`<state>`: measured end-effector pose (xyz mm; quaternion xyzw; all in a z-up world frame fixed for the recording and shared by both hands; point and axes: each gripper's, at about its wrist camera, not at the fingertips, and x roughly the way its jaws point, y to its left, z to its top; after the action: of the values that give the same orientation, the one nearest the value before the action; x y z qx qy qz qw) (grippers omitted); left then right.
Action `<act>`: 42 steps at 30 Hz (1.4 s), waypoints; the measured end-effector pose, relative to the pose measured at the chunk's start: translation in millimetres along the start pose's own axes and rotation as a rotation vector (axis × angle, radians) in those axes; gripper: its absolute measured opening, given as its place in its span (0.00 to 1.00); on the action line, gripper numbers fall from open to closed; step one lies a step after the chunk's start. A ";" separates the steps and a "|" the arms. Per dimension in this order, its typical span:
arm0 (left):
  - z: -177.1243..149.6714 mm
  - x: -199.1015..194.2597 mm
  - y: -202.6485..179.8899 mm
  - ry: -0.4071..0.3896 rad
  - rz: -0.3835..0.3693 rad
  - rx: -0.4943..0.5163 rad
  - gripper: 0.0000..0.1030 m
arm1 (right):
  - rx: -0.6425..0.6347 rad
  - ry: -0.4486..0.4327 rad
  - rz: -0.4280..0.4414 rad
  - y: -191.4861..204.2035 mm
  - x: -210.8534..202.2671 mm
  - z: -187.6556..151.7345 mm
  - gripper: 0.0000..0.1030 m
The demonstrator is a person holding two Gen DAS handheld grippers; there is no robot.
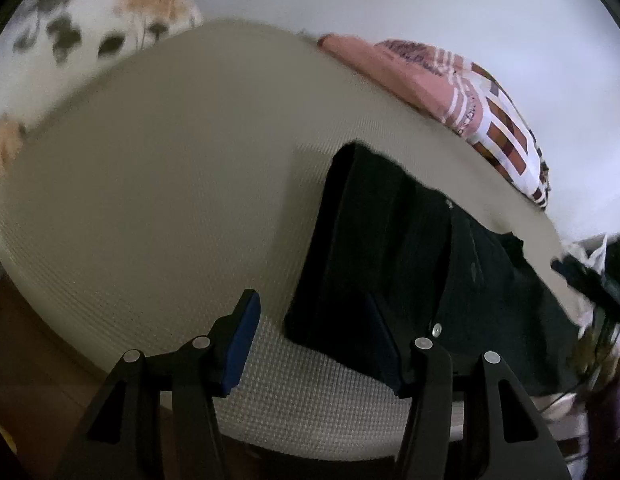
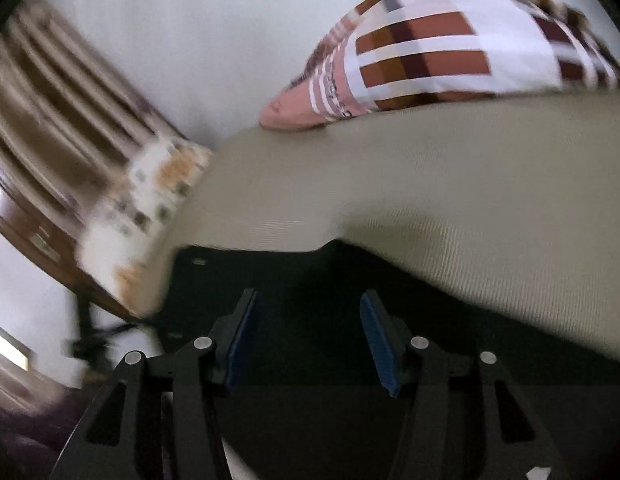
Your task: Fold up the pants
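The black pants (image 1: 409, 264) lie folded on the beige bed (image 1: 158, 200). The left gripper (image 1: 313, 344) and the right gripper (image 2: 310, 340) both have their fingers apart, holding nothing. A checked pillow (image 2: 429, 48) lies behind.

The bed (image 1: 150, 208) lies bare and flat across its left and middle, giving wide free passage there. The dark pants (image 1: 409, 264) cover the right part near the front edge. Along the far edge by the wall, a patterned pillow (image 1: 485, 112) blocks the right corner, and a flowered pillow (image 1: 94, 16) stands at the far left. Elsewhere the mattress surface is unobstructed.
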<state>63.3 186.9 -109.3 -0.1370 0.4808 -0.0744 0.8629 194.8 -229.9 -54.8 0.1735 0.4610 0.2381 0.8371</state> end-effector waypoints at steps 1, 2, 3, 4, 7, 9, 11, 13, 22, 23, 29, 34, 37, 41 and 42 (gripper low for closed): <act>0.5 -4.1 -5.9 -0.023 0.018 0.027 0.54 | -0.034 0.013 -0.015 0.8 6.9 4.5 0.49; 1.0 -6.5 -10.1 -0.040 0.033 0.048 0.54 | -0.083 0.027 -0.036 6.9 14.7 8.2 0.49; 1.5 -8.8 -15.3 -0.057 0.048 0.074 0.54 | -0.119 0.040 -0.062 9.0 23.0 10.2 0.49; 1.9 -9.5 -19.0 -0.065 0.050 0.091 0.54 | -0.153 0.064 -0.074 10.1 32.4 13.8 0.49; 2.0 -7.1 -25.9 -0.069 0.052 0.134 0.54 | -0.186 0.123 -0.062 4.7 53.1 20.5 0.49; 0.6 -0.5 -29.3 -0.051 0.063 0.164 0.55 | -0.201 0.177 -0.059 1.1 67.8 23.1 0.46; -1.3 6.6 -31.2 -0.029 0.073 0.174 0.55 | -0.215 0.225 -0.023 1.9 78.8 23.6 0.39; -3.8 13.0 -30.9 -0.006 0.076 0.171 0.56 | -0.255 0.253 0.009 8.6 84.1 23.8 0.32; -4.3 25.3 -13.7 0.014 0.055 0.073 0.72 | -0.265 0.189 -0.058 2.2 93.4 27.5 0.14; -4.5 26.6 -11.6 0.016 0.052 0.063 0.73 | -0.268 0.161 -0.089 3.2 94.9 26.7 0.12; -6.7 30.4 -3.3 0.020 0.030 0.016 0.80 | -0.300 0.128 -0.168 6.2 103.9 28.3 0.10; -8.4 31.9 -6.0 0.003 0.055 0.055 0.83 | -0.312 0.115 -0.189 8.0 105.6 29.7 0.09; -7.8 34.0 -6.4 0.003 0.070 0.078 0.89 | -0.272 0.110 -0.155 6.3 105.8 32.1 0.14; -4.9 34.3 -5.6 0.008 0.079 0.084 0.91 | -0.072 0.147 0.013 -23.7 98.2 43.1 0.28; -4.7 33.3 -6.6 0.009 0.087 0.087 0.91 | 0.019 0.120 0.009 -35.1 90.4 45.3 0.48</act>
<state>76.9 171.3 -136.6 -0.0780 0.4865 -0.0582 0.8683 283.6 -211.7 -111.7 0.1688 0.5117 0.2474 0.8053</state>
